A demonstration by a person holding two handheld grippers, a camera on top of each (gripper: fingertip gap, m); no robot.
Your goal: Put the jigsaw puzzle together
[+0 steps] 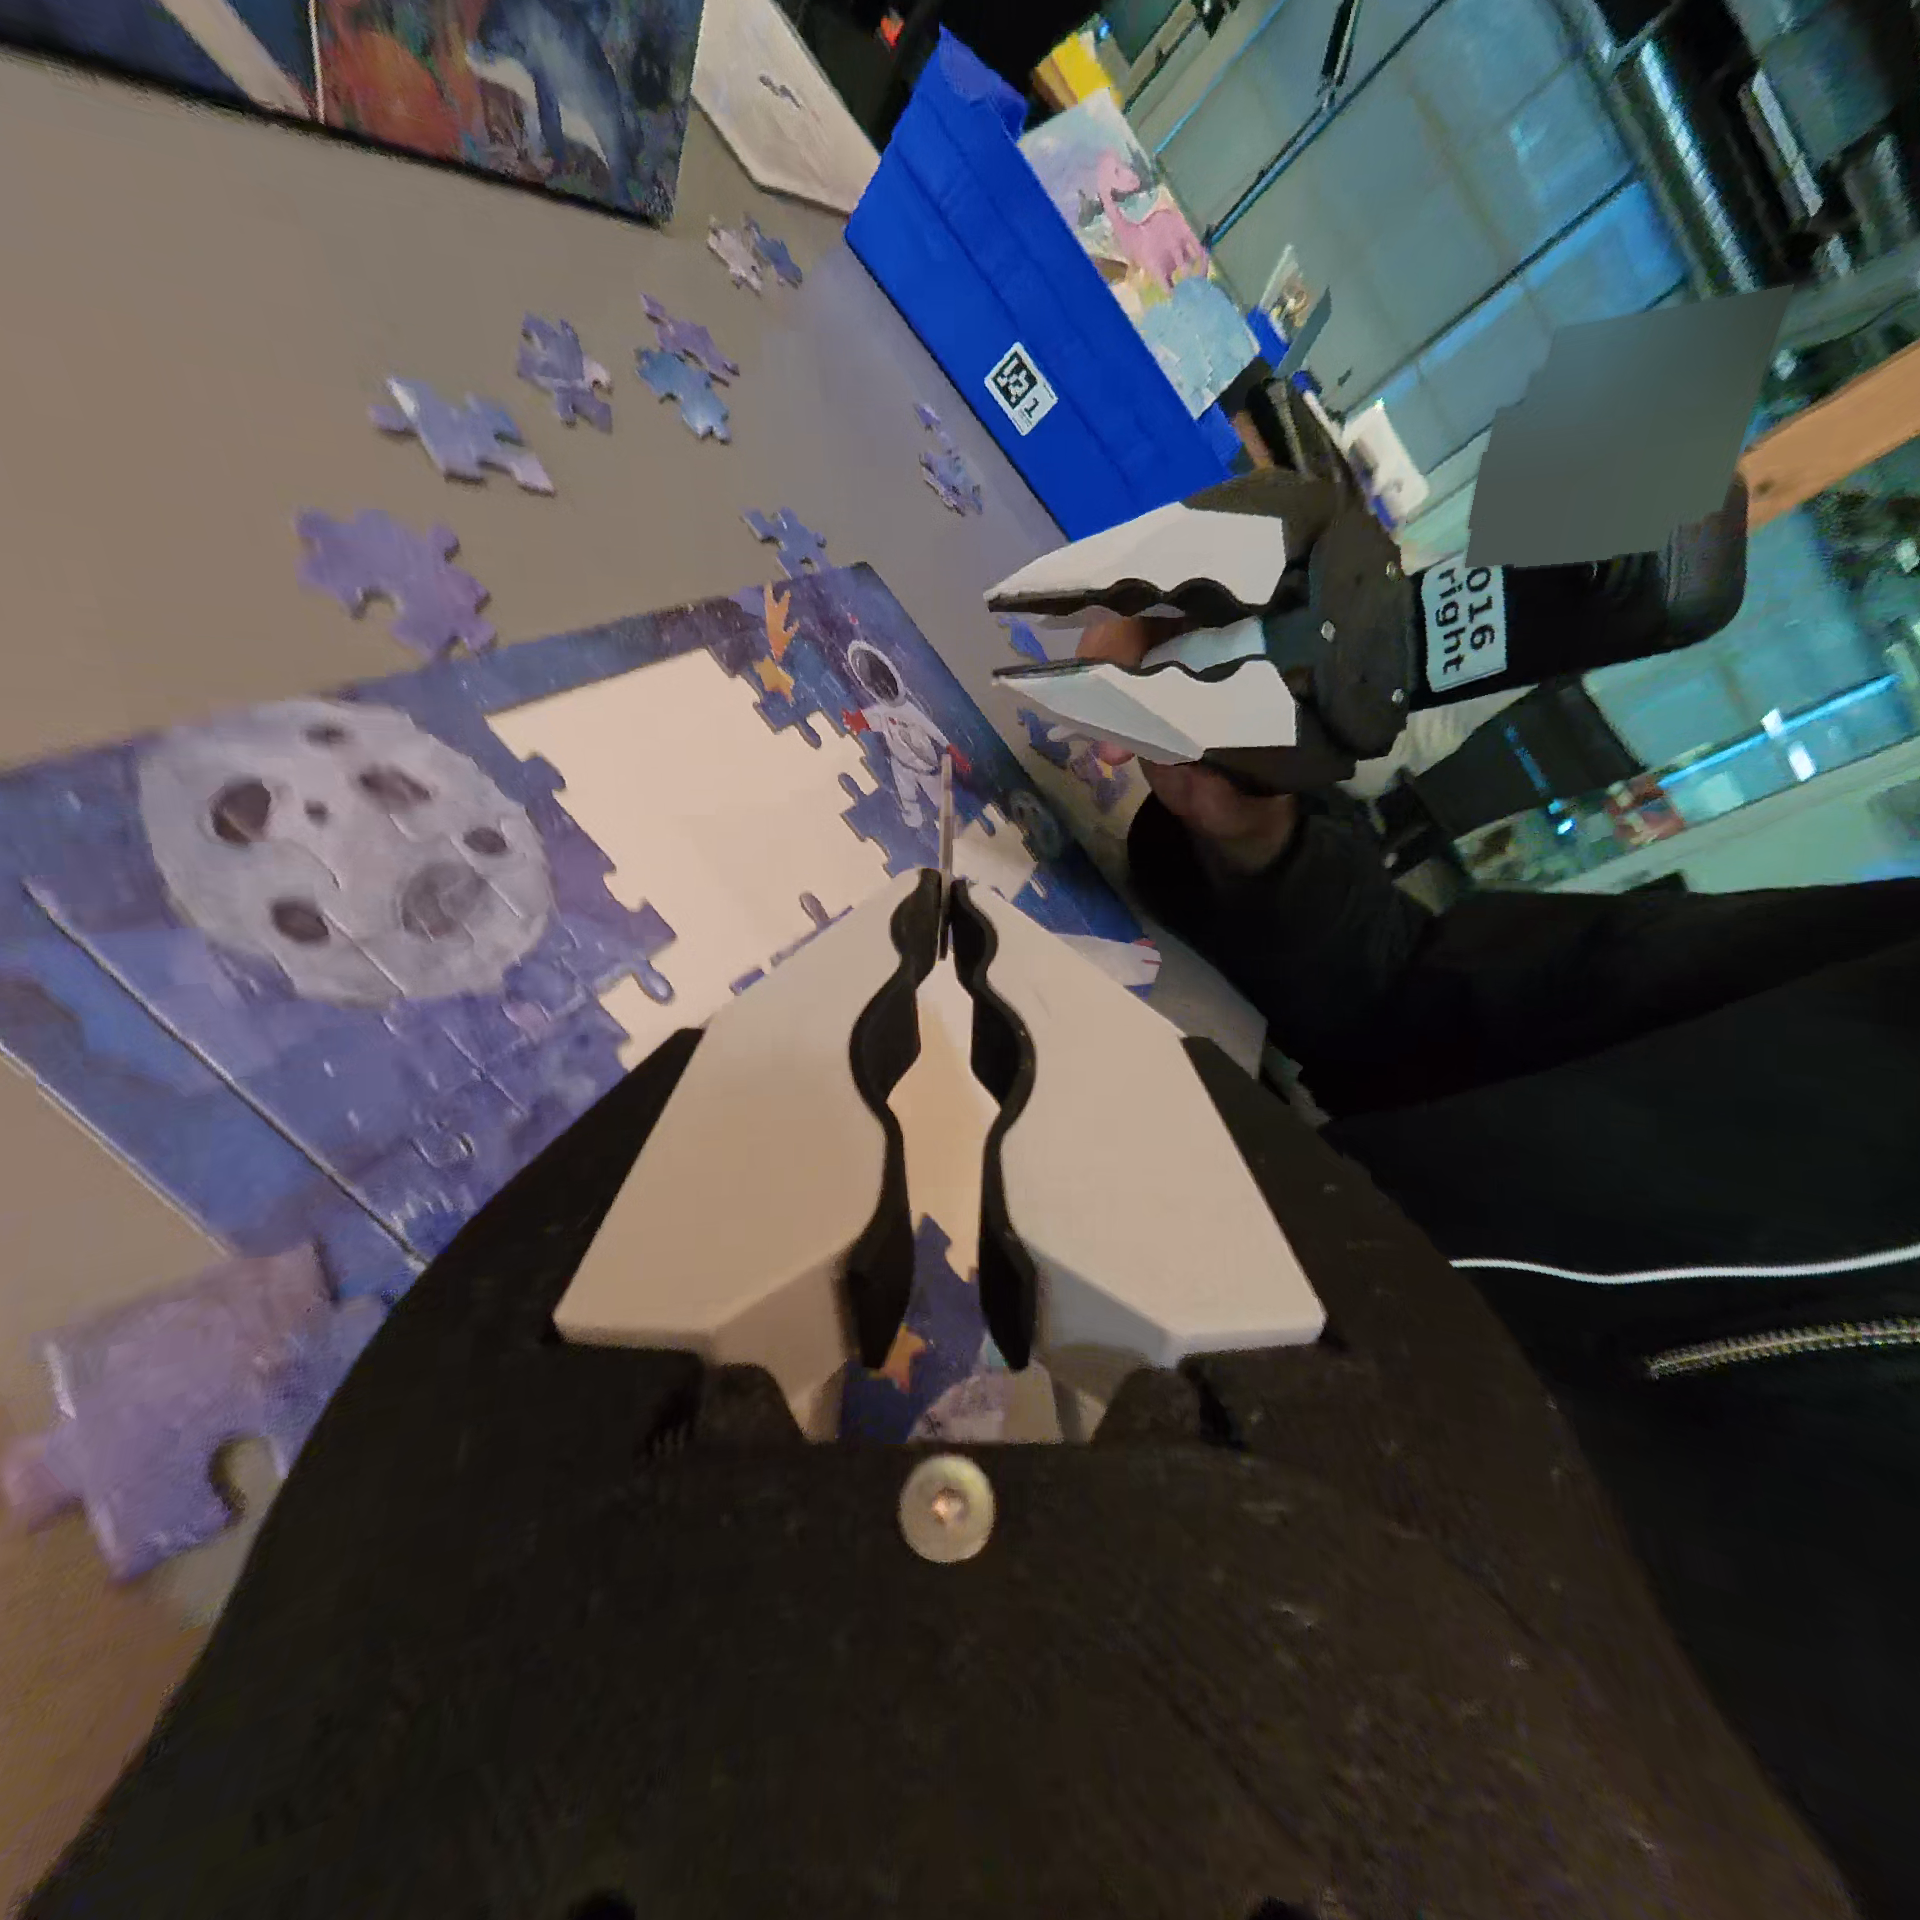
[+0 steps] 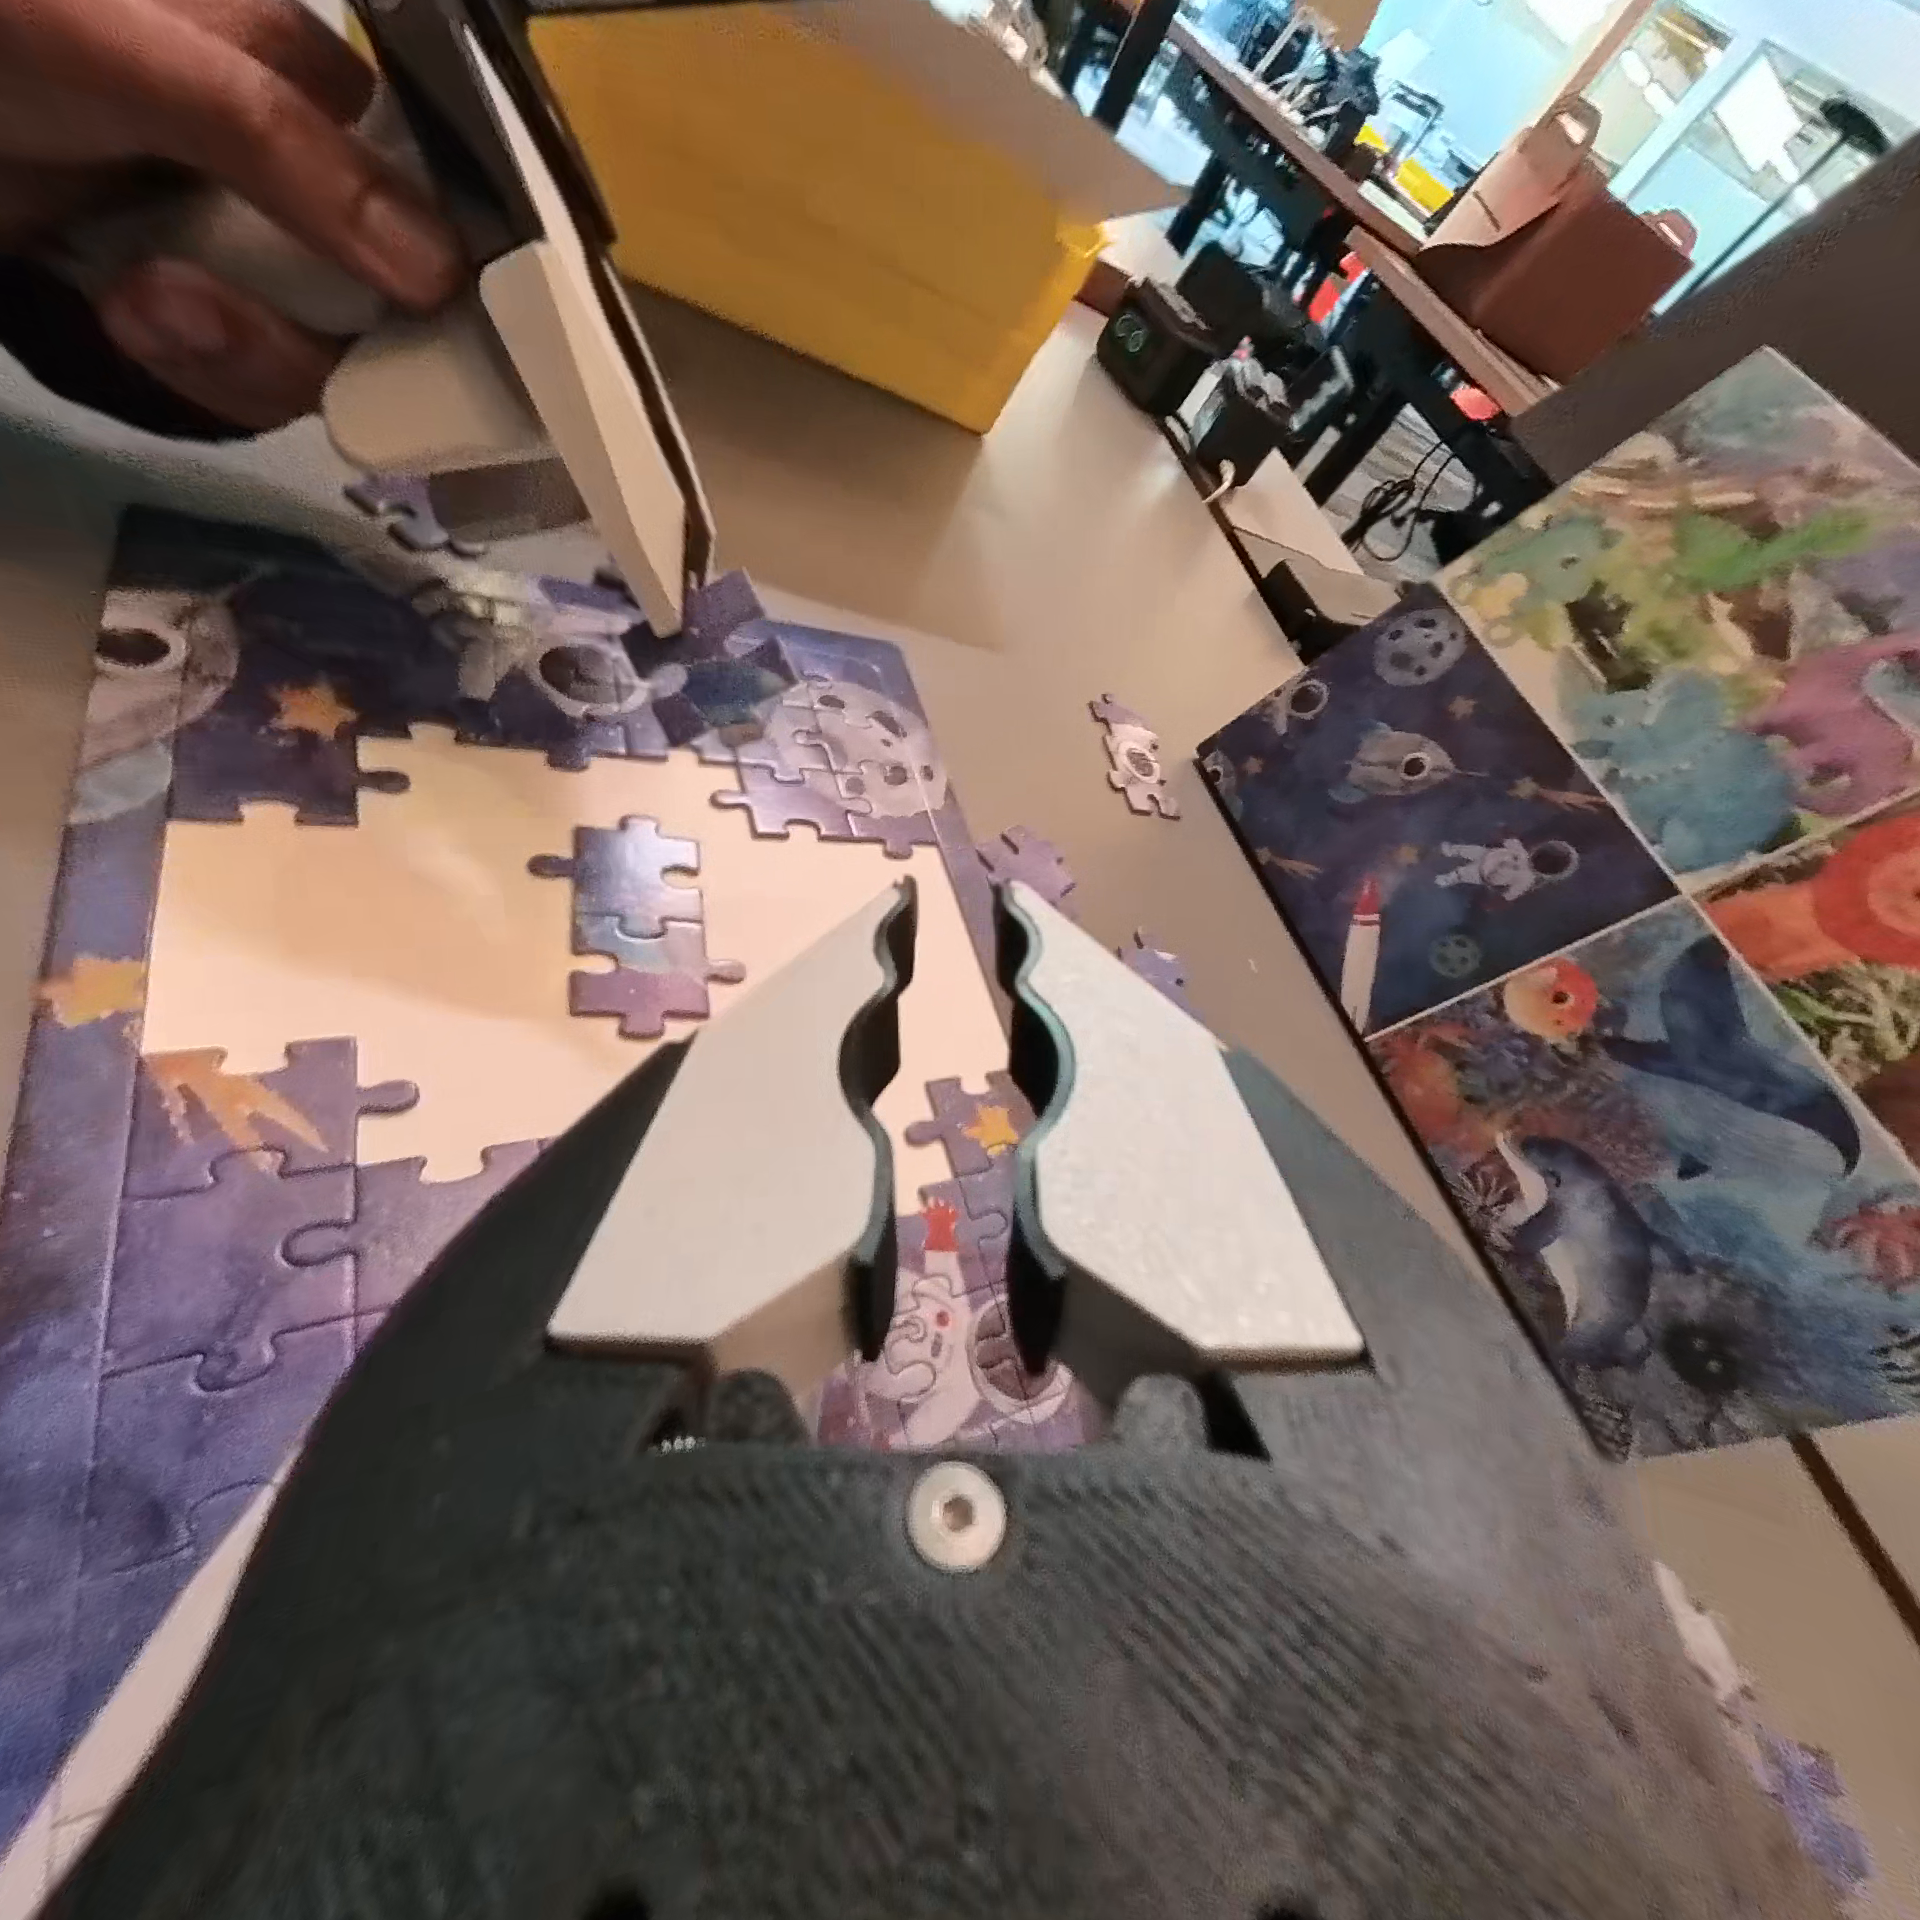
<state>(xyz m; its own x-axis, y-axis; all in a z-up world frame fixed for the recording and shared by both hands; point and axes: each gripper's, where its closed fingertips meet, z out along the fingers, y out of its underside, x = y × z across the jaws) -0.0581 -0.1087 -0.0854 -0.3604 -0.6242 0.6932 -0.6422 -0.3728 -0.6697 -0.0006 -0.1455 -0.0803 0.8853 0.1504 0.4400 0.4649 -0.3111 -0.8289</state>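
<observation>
**Left tongs pinch a puzzle piece edge-on; right tongs hang parted over the board**

The left tongs [image 1: 943,904] are closed on a thin puzzle piece [image 1: 944,821], seen edge-on as a grey sliver standing up out of the black pads, which press on it from both sides. In the right wrist view the same tongs [image 2: 686,608] slant steeply down from the upper left, with a hand [image 2: 208,208] wrapped around the grip, and the blue piece [image 2: 722,613] at their tips sits right at the far edge of the puzzle board [image 2: 104,1247]; whether it touches the board cannot be told.

The right tongs [image 2: 956,894] stand slightly parted, nothing between the pads, with the pale uncovered middle of the board showing through the gap. In the left wrist view they [image 1: 992,634] are held level above the right edge of the board, tips pointing left, and a dark sleeve [image 1: 1299,935] runs down from the hand below them.

The board lies flat on the grey tabletop [image 1: 208,312], its blue space picture filled around the rim, with a cratered moon [image 1: 343,842] on one side and an astronaut [image 1: 904,727] near the other. A small joined cluster of pieces [image 2: 639,925] rests in the bare middle. Loose blue pieces [image 1: 457,431] are scattered on the tabletop beyond the board, near a blue bin [image 1: 997,312]. To the right lies a sheet of four puzzle pictures [image 2: 1558,935], and a yellow box [image 2: 831,208] stands at the far side.
</observation>
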